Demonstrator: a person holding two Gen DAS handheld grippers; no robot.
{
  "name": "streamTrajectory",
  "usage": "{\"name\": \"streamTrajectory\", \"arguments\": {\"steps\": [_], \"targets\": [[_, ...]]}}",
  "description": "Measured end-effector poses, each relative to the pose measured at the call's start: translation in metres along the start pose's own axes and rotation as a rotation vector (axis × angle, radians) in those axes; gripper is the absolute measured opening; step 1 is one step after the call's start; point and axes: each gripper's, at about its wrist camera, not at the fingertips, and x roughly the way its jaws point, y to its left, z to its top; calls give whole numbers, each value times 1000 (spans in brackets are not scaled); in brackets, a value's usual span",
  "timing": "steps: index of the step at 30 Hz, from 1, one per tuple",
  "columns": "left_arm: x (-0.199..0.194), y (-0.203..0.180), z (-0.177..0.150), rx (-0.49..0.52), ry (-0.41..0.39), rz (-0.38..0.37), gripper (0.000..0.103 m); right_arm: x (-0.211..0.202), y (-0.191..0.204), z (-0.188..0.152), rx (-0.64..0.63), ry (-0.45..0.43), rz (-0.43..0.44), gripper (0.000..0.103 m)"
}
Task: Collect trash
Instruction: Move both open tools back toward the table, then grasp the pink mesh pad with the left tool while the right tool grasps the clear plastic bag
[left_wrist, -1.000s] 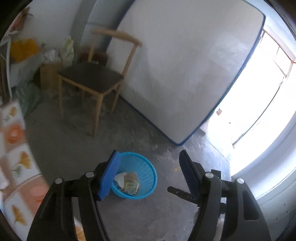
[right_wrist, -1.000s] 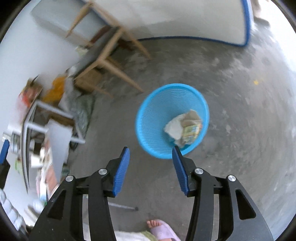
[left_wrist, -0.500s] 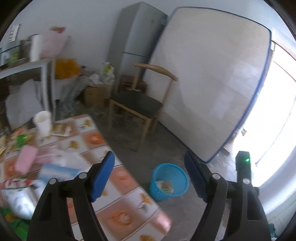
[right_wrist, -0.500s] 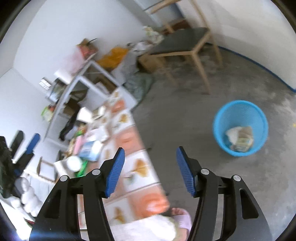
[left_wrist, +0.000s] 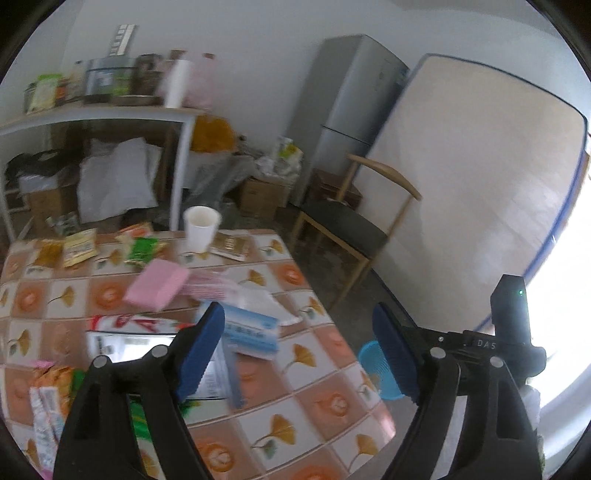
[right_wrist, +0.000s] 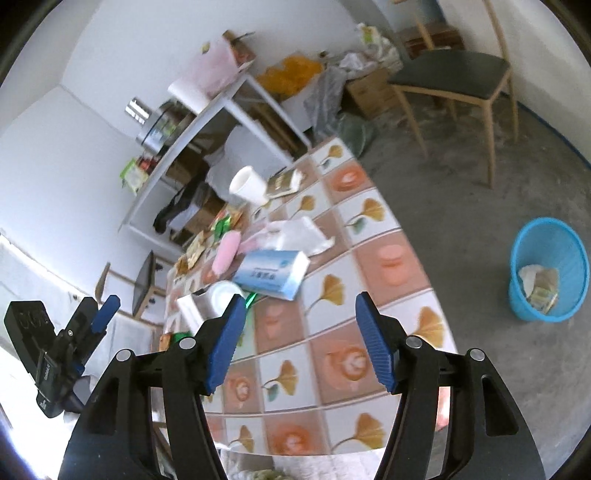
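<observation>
Reading "DAS" on right gripper

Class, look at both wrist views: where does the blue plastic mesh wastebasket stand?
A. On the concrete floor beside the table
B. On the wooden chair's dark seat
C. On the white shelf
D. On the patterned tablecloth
A: the blue plastic mesh wastebasket stands on the grey concrete floor, off the edge of the patterned table, with paper trash inside.

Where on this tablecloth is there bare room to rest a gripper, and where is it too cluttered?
Free: the patterned tablecloth along its near edge and the corner toward the blue mesh waste basket, below the blue and white tissue box. Crowded: beyond that box, around the pink sponge block, snack packets and white paper cup.
</observation>
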Motion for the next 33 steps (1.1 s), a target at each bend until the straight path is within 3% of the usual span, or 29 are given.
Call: {"name": "streamTrajectory", "arguments": {"steps": [6, 13, 24, 33], "targets": [[-29, 50, 4, -121, -37, 67, 80, 12, 38, 7, -20, 47, 14, 59], [-57, 84, 1, -187, -55, 96, 80, 17, 72, 4, -12, 65, 44, 59], [-66, 105, 4, -222, -56, 91, 80, 32, 100, 6, -28, 82, 44, 59], [-57, 118, 31, -240, -63, 111, 81, 58, 104, 27, -27, 108, 66, 59]]}}
